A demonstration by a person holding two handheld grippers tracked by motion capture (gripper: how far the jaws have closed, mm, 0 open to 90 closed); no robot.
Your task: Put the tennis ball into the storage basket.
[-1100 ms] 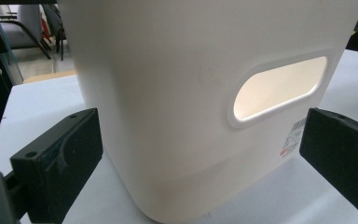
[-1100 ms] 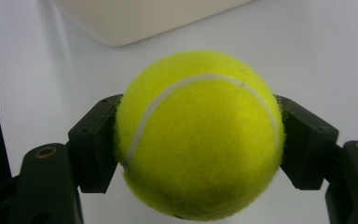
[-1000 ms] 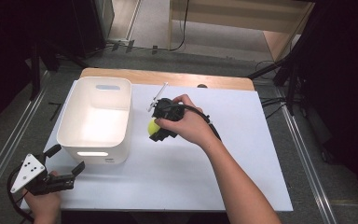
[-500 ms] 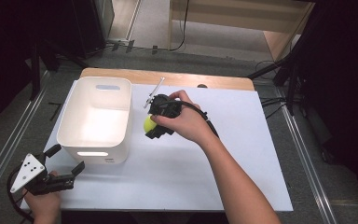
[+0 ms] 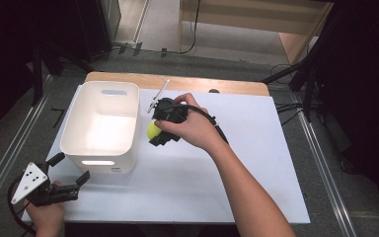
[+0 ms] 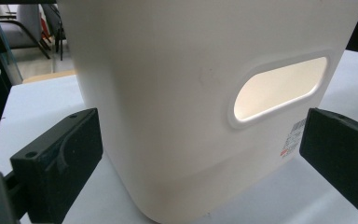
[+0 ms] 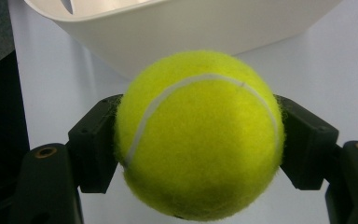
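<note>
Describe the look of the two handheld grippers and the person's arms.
Both grippers are black, each with two blocky black jaws. The left gripper carries a grey three-cornered plate dotted with dark spots, and a black cable loops below it. The right gripper trails a black cable along the forearm. Both forearms are bare; no sleeves show.
</note>
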